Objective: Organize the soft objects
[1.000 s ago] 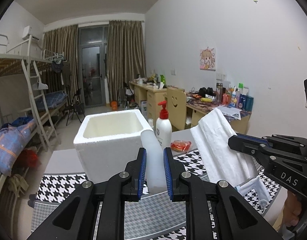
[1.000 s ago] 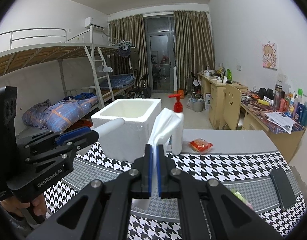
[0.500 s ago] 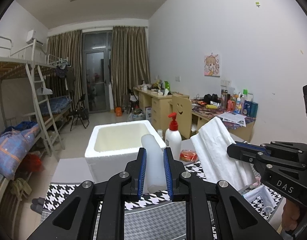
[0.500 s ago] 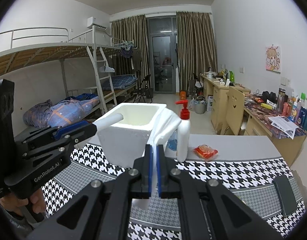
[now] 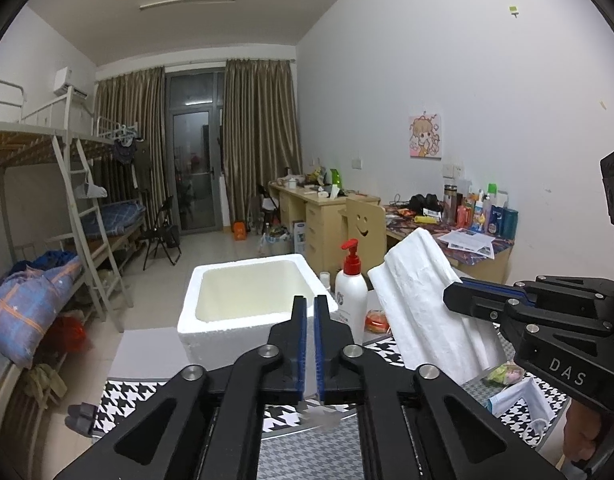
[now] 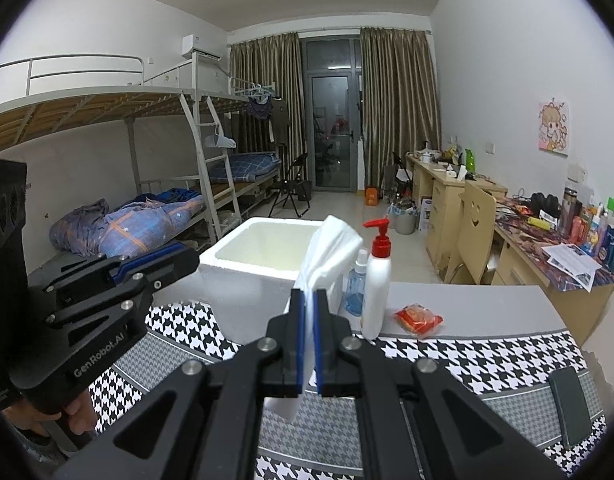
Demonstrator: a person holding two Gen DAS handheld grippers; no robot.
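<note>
The right tongs (image 6: 306, 312) grip a folded white towel (image 6: 327, 248), held near the white foam box (image 5: 251, 300) on the tabletop (image 6: 467, 308). The left tongs (image 5: 310, 320) are closed, with nothing between them. The box is hollow, its floor hidden.

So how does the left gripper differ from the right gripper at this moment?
The left gripper is shut with nothing between its pads; the right gripper is shut on a folded white cloth. The left gripper has just closed further. Both point toward the white foam box.
</note>
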